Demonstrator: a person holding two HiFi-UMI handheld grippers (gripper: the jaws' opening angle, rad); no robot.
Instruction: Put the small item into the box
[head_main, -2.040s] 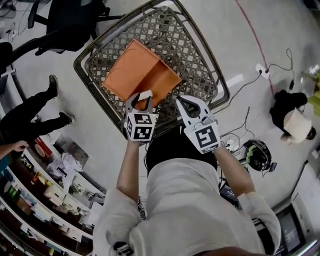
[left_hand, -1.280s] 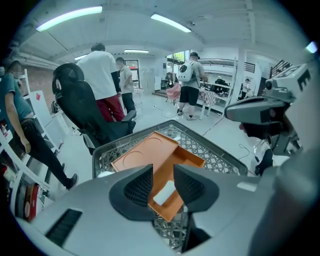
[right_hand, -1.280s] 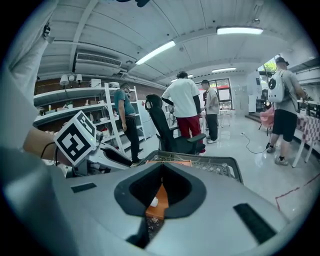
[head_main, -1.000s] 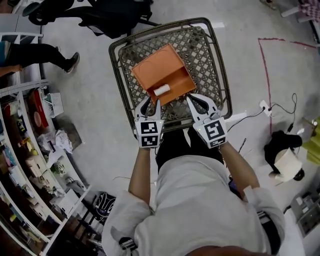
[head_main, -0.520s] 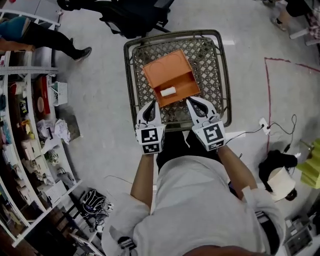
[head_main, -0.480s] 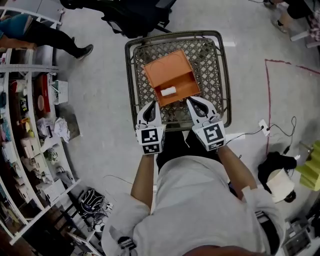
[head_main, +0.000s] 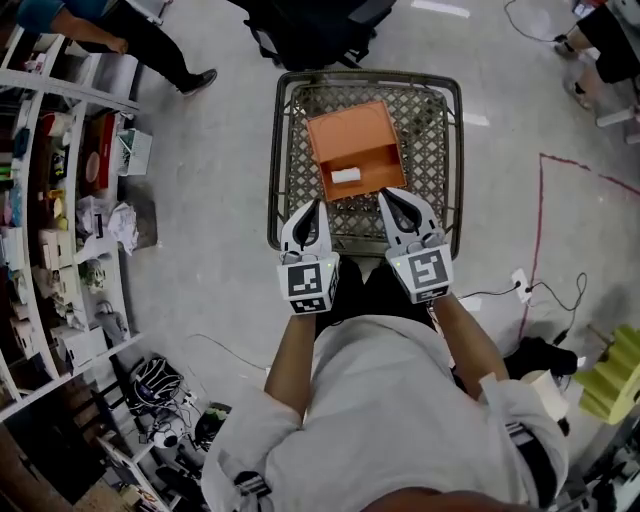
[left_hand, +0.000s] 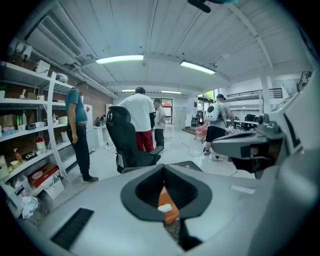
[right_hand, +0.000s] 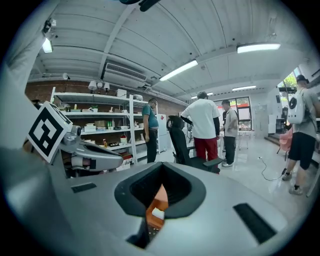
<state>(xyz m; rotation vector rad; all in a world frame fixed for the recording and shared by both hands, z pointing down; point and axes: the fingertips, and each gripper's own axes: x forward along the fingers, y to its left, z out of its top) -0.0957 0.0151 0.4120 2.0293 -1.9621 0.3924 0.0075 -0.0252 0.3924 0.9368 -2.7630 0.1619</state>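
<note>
small item (head_main: 346, 175), white, is lying inside the box (head_main: 352, 135): in the open tray half nearest the person, toward that tray's left side, clear of both grippers. Box is orange with its lid flipped open toward the cart's far edge; it sits on the mesh bottom of the wire cart (head_main: 432, 140), roughly mid-width, with bare mesh between it and the left and right rims. left gripper (head_main: 311, 208) is clenched, jaws together with nothing between them, held over the cart's near edge just off the box's near-left corner. right gripper (head_main: 391, 201) is the same: jaws closed, grasping nothing, over the near edge by the box's near-right corner. Each gripper's own view shows only a thin slit between its jaws, with the orange box and white item beyond. Black office chair (head_main: 310, 30) stands past the cart's far edge, shelves (head_main: 60, 200) stand left of the cart
</note>
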